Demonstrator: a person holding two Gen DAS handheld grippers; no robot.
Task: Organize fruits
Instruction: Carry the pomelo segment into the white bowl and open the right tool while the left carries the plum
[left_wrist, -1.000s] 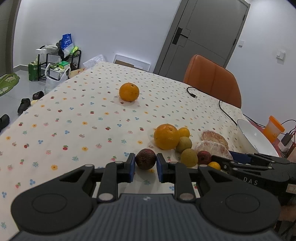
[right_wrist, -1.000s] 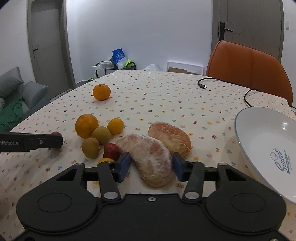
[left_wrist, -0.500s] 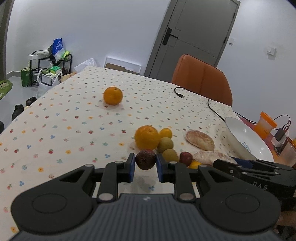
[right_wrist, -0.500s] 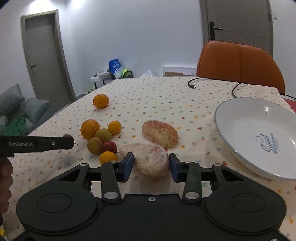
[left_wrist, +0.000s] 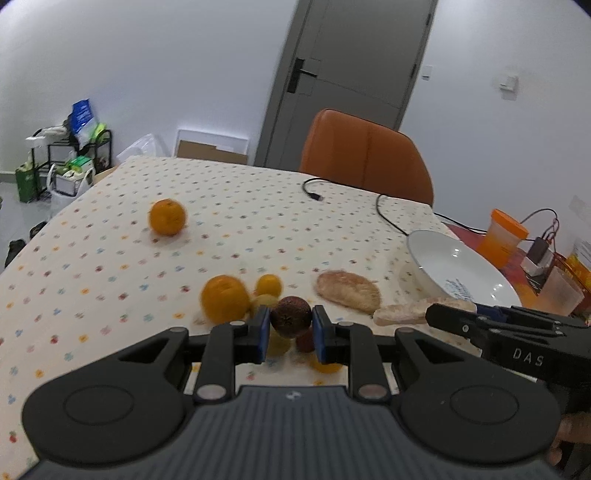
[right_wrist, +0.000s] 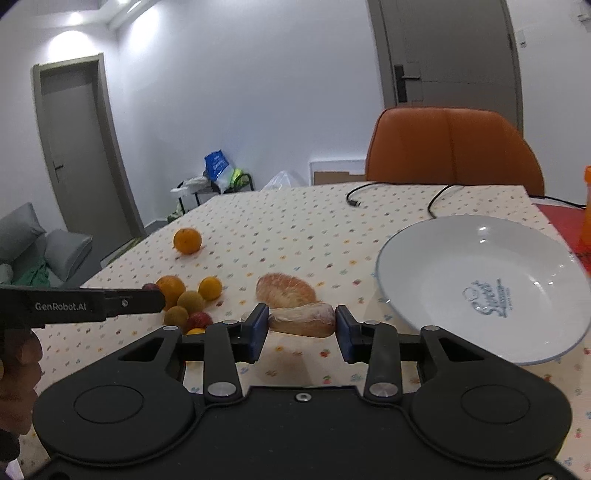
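Working from the flowered tablecloth (right_wrist: 295, 221) downward, I have the white plate (right_wrist: 443, 254) sitting empty at my right, then the right gripper (right_wrist: 300, 326) with its jaws clamped on a peeled pomelo segment (right_wrist: 302, 324), lifted above the cloth just beside the plate rim; a second segment (right_wrist: 286, 290) lies flat behind it. That flesh looks soft and membrane-thin, so I judge a light squeeze across its thick middle is safest, or it may tear and weep. My left gripper (left_wrist: 287, 328) is closed on a small dark passion fruit (left_wrist: 291, 316), held above the cluster of oranges (left_wrist: 224, 298) and smaller fruit; its rind looks firm, light, round and prone to roll, so gripping across its widest girth suits it
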